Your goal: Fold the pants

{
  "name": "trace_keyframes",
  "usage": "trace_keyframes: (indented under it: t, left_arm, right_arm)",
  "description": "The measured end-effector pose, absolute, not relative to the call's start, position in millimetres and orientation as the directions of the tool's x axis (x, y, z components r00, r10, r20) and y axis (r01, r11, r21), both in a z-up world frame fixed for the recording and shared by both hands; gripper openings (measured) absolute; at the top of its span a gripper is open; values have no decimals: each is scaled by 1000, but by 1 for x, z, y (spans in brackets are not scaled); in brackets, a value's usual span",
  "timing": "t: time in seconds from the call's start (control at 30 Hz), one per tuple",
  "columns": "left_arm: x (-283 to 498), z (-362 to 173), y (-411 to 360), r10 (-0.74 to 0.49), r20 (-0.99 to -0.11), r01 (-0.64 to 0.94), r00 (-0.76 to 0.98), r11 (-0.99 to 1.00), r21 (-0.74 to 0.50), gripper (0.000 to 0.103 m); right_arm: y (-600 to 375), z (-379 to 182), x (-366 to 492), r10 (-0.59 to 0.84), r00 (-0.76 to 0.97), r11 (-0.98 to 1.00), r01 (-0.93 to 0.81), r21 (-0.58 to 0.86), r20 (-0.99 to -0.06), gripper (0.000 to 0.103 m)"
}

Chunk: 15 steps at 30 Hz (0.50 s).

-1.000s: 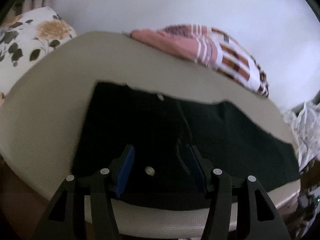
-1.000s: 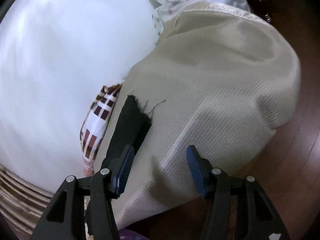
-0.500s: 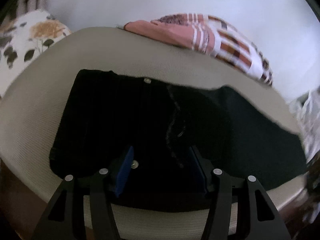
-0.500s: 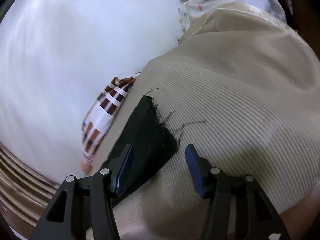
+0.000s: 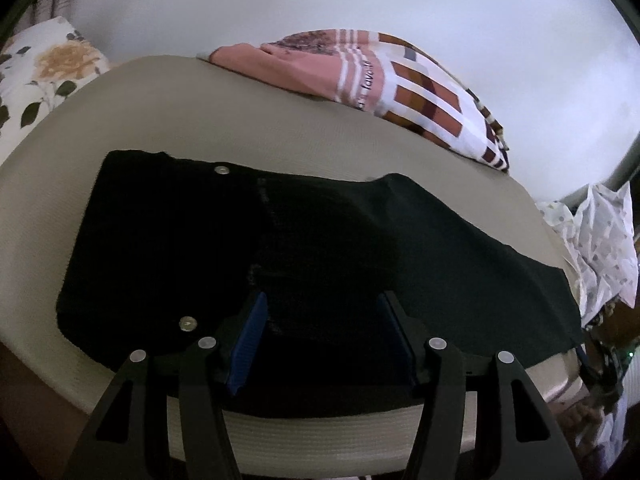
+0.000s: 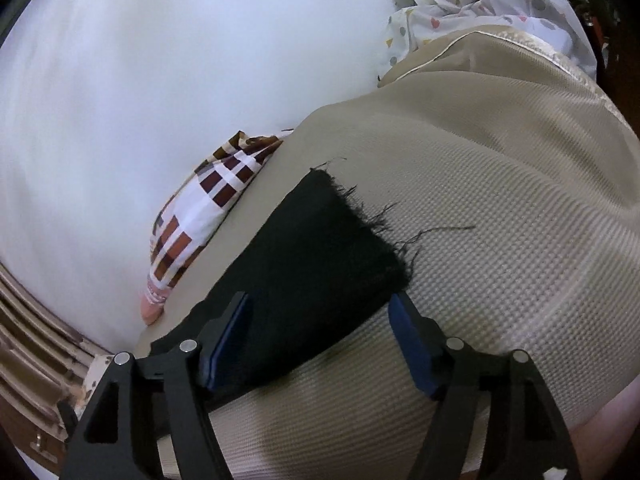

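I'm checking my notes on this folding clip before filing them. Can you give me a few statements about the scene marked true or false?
1. The black pants lie spread on a beige cushion. True.
2. The right gripper is clamped shut on the hem. False: its jaws stand apart and have just been opening, with the frayed leg end just ahead of them.
3. A checked pink and brown cloth lies beyond the pants. True.
4. The left gripper holds a folded towel. False: its jaws are open over the pants, gripping nothing.
5. The pants are bright red. False: they are black.
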<state>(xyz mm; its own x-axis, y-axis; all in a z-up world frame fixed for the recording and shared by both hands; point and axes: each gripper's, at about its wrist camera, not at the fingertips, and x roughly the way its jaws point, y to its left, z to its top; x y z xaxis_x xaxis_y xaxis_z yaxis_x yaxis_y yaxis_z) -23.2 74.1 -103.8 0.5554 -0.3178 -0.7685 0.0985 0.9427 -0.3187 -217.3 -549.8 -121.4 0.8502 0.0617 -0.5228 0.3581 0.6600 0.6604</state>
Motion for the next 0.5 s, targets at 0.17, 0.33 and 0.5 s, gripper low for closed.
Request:
trace_keyframes:
  t: [0.17, 0.33, 0.5]
  left_arm:
    - [-22, -103, 66, -330, -772, 108, 544, 939, -326, 59]
    - [-22, -100, 66, -332, -777, 95, 535, 937, -336, 59]
    - [-23, -95, 74, -330, -767, 70, 551, 934, -351, 60]
  right_arm:
    - [-559, -120, -218, 132, 891, 595, 278, 754, -434, 69]
    - [-562, -119, -184, 140, 859, 602, 321, 731, -493, 67]
    - [-536, -114, -195, 163, 852, 615, 307, 726, -498, 67]
